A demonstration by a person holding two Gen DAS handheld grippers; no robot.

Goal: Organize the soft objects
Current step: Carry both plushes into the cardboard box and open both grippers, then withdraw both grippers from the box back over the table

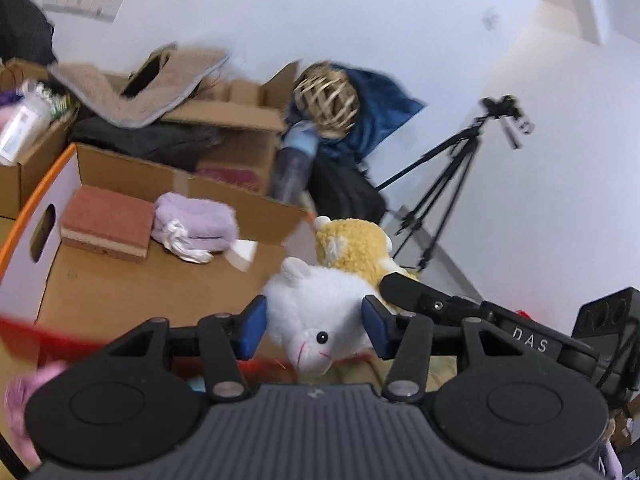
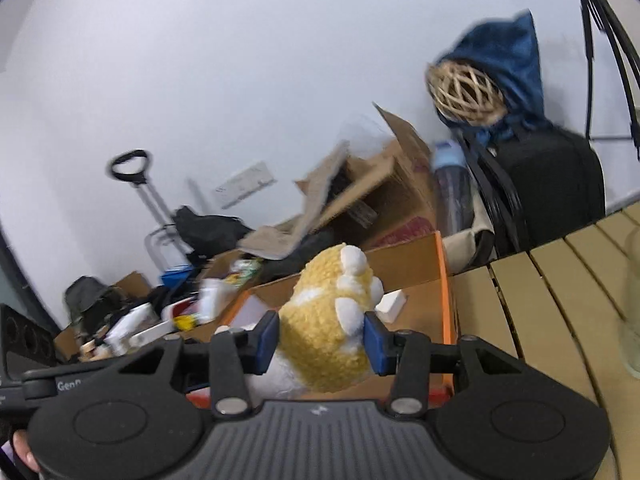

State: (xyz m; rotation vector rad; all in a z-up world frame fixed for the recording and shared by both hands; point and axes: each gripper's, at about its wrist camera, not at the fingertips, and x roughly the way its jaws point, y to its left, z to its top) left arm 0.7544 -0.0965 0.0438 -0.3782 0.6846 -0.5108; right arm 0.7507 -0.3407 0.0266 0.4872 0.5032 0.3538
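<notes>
My left gripper (image 1: 314, 330) is shut on a white plush toy (image 1: 316, 316), whose head hangs between the blue pads, near the open cardboard box (image 1: 120, 296). My right gripper (image 2: 322, 344) is shut on a yellow plush toy (image 2: 328, 324), which also shows in the left wrist view (image 1: 352, 248) just behind the white one. Both toys are held in the air at the box's near edge. Inside the box lie a brown-red sponge (image 1: 108, 224) and a folded lilac cloth (image 1: 196, 224).
An orange rim edges the box (image 2: 446, 280). A slatted wooden table (image 2: 560, 280) lies to the right, with a clear glass (image 2: 632, 312) on it. Behind stand cluttered cardboard boxes (image 1: 240, 120), a wicker ball (image 1: 326, 100), a blue bag (image 2: 504, 56), a bottle (image 1: 294, 160) and a tripod (image 1: 452, 176).
</notes>
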